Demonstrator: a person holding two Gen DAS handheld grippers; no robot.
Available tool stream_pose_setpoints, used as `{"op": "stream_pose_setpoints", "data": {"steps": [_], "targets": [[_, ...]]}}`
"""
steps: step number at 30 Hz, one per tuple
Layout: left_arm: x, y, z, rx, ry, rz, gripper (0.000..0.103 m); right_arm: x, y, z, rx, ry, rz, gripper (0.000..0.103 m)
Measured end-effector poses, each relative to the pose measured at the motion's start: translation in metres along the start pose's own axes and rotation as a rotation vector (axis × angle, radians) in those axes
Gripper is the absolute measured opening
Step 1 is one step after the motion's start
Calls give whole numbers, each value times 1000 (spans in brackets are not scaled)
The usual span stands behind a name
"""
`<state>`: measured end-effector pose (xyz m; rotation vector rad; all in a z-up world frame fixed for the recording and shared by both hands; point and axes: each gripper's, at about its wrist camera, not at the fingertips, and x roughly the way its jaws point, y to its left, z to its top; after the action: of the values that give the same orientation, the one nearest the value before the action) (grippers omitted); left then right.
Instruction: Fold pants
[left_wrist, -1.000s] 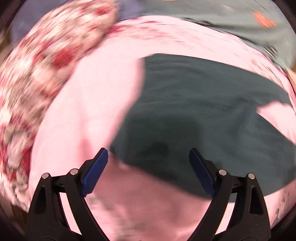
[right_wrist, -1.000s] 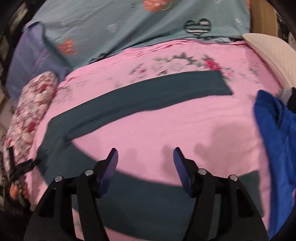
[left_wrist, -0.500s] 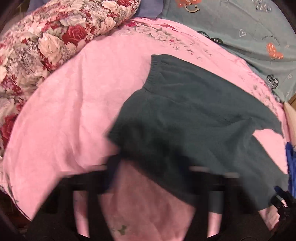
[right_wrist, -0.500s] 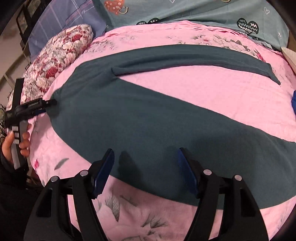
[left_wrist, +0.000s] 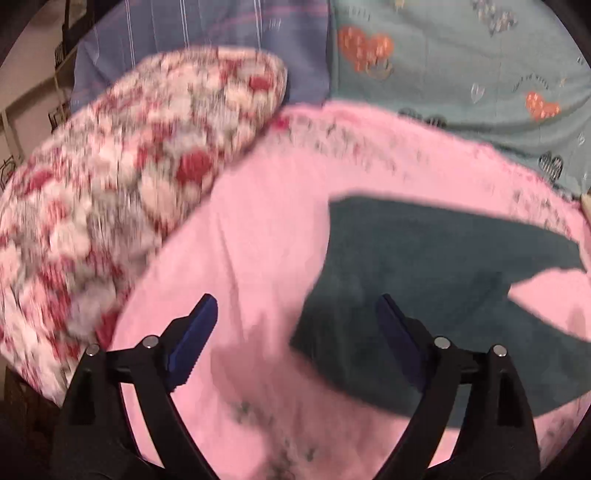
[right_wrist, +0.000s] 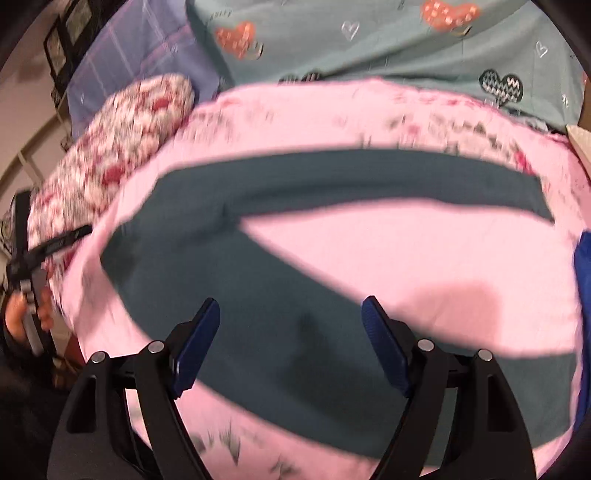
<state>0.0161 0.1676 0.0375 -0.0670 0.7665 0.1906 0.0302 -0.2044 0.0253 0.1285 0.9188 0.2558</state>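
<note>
While both my left gripper (left_wrist: 295, 332) and right gripper (right_wrist: 290, 332) gape wide, freshly reopened and empty, dark teal knit pants (right_wrist: 258, 295) sprawl V-shaped on pink floral bedsheet (right_wrist: 406, 258), legs toward 3 o'clock; single-layer pinch risks crooked fold.

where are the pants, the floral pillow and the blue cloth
pants (right_wrist: 280, 280), right wrist view, on the seat where the legs meet
floral pillow (left_wrist: 122, 206), left wrist view, on its top face
blue cloth (right_wrist: 583, 280), right wrist view, on its visible edge

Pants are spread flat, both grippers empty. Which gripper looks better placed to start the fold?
Probably right: the right gripper hangs open directly over the pants, while the left gripper mostly faces bare pink sheet beside them.
</note>
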Motion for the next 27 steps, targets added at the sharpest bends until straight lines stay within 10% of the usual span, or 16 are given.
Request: {"op": "stream_pose_setpoints", "data": {"steps": [9,16,20,22,24,27], "targets": [[148,-12,82,-59,170,-112,93,127,-42,140,4,103,-36,78],[221,-28,88,-7,297,-96,89,213,-37,165,-116,228,-66,58],[224,-44,84,73,285,-78,72,237,-19,154,-262,264,-114,47],[218,-46,84,85,278,-94,48,237,-19,154,-256,260,-82,8],[214,-49,87,85,281,-122,21,234,-24,156,-230,262,-69,4],[205,-48,91,73,263,-127,20,217,-20,154,-240,221,-64,3]]}}
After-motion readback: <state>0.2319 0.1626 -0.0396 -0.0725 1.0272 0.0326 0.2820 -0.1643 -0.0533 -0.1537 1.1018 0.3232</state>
